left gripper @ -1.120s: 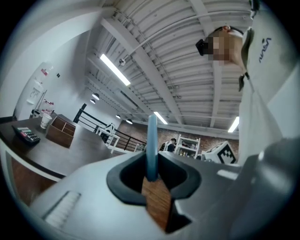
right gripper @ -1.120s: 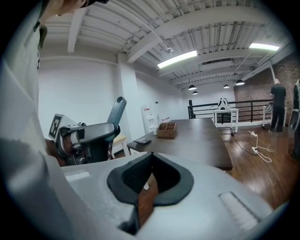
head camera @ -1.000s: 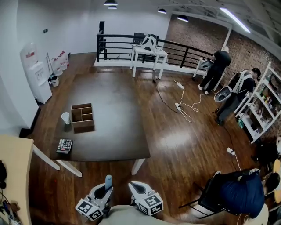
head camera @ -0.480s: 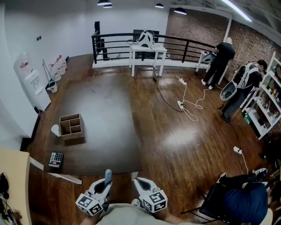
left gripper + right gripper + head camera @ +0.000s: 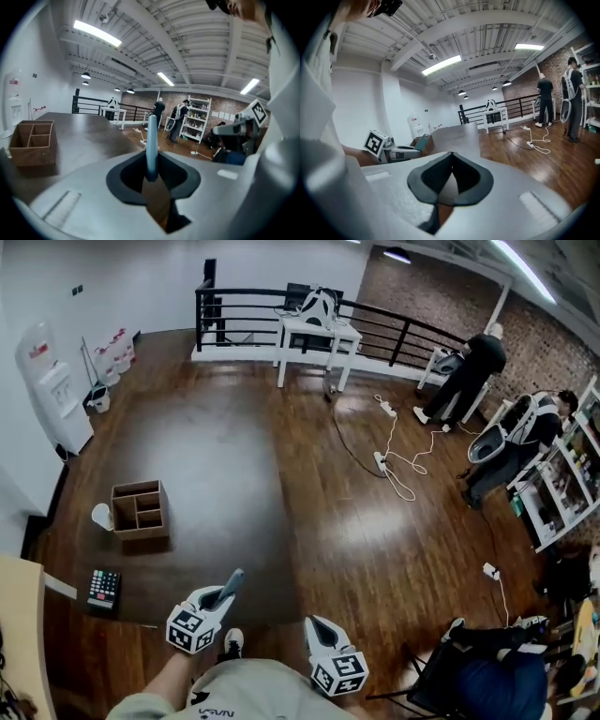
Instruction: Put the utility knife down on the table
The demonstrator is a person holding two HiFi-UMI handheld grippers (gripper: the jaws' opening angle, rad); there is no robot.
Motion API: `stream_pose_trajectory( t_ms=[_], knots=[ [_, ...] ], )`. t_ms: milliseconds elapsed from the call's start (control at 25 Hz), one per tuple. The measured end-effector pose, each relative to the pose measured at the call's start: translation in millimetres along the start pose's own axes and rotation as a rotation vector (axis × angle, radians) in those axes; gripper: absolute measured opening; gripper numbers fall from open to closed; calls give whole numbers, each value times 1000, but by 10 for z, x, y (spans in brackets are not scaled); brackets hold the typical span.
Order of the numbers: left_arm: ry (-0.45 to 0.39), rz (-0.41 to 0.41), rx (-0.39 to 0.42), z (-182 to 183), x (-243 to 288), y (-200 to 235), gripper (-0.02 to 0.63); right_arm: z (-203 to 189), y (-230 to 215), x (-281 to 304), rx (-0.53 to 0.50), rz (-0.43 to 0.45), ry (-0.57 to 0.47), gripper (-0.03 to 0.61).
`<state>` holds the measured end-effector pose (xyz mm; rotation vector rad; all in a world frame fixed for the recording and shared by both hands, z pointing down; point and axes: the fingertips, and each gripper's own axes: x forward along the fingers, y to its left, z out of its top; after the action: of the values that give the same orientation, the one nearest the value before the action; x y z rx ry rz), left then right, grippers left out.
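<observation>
A slim blue utility knife [image 5: 230, 585] sticks forward out of my left gripper [image 5: 219, 597], which is shut on its near end. In the left gripper view the knife [image 5: 151, 138] stands upright between the jaws of the left gripper [image 5: 151, 174]. The gripper hovers over the near edge of the dark brown table [image 5: 202, 474]. My right gripper [image 5: 315, 623] hangs to the right of the table corner, above the wooden floor, its jaws shut with nothing between them. In its own view the right gripper [image 5: 451, 155] has its tips meeting, and the left gripper with the knife [image 5: 421, 142] shows at the left.
On the table's left part stand a compartmented wooden box [image 5: 139, 509], a white cup [image 5: 101, 516] and a calculator [image 5: 103, 587]. Power cords [image 5: 394, 465] trail over the floor. People stand by shelves [image 5: 572, 474] at the right. A seated person [image 5: 478, 667] is near right.
The left gripper has moved forward and up in the picture with the knife, from below the table's edge to over it. The right gripper has shifted right. The table has slid left in view.
</observation>
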<state>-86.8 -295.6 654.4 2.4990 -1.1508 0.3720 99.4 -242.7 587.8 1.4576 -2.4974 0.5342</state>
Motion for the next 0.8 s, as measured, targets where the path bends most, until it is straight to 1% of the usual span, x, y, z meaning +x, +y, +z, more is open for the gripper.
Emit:
stream_pose_trajectory(
  t_ms=[80,160,320,440,560,680,760,800],
  knots=[
    [49,-10,5,-55,189,214,72,86,-29,56,-11,-36,10,0],
    [109,-7,39,-116,361,433,72,178,-18,142,-14,-61,10,0],
    [283,14,126,-353,680,857,72,284,97,278,-56,-87,28,0],
    [431,0,133,-608,864,1061,72,281,114,299,-63,-128,56,0],
    [553,-20,116,-830,1008,1238,72,272,120,294,-58,-170,75,0],
    [638,-13,143,-929,1082,1387,72,276,143,275,-62,-198,86,0],
    [678,9,177,-956,1100,1503,74,273,167,288,-65,-208,87,0],
    [689,2,186,-992,1145,1531,74,275,171,308,-67,-211,87,0]
  ],
)
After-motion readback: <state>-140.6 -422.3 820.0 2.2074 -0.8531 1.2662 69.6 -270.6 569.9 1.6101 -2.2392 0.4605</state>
